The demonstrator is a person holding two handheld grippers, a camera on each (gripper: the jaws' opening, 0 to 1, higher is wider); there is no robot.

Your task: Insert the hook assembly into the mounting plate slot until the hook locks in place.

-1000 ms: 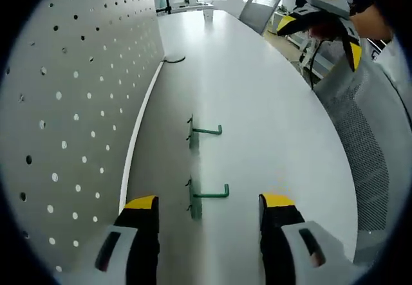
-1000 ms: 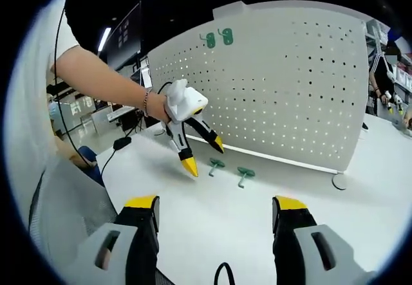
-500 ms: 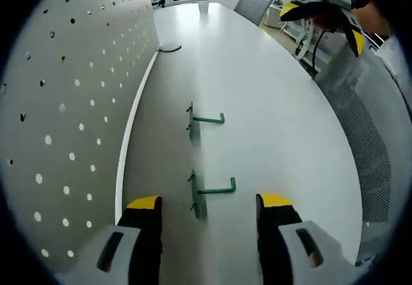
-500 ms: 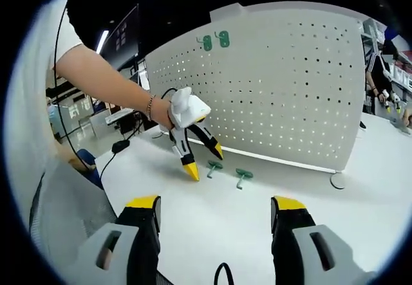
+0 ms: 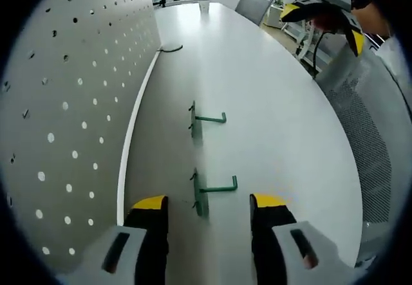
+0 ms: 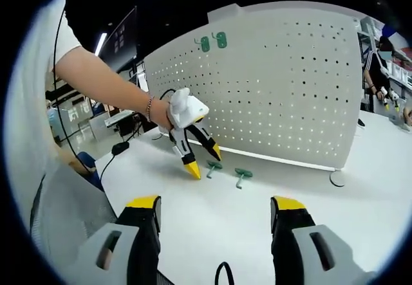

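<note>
Two green hooks lie on the white table (image 5: 270, 92) in front of the upright white pegboard (image 5: 71, 92). The near hook (image 5: 212, 192) lies between the tips of my left gripper (image 5: 209, 202), which is open and not touching it. The far hook (image 5: 207, 119) lies a little beyond. In the right gripper view a hand holds the left gripper (image 6: 205, 161) tip-down over the left hook (image 6: 214, 166); the other hook (image 6: 242, 175) lies to its right. My right gripper (image 6: 215, 204) is open and holds nothing, well back from the hooks. It also shows high over the table edge (image 5: 322, 11).
Two more green hooks (image 6: 212, 41) hang near the top of the pegboard (image 6: 290, 85). A grey mesh chair (image 5: 370, 137) stands beside the table edge. A black cable (image 5: 170, 49) curls at the pegboard's foot. A small round disc (image 6: 335, 180) lies at the pegboard's right end.
My left gripper has moved forward and down, so the near hook now lies between its tips, and its jaws have narrowed slightly. The right gripper has barely moved.
</note>
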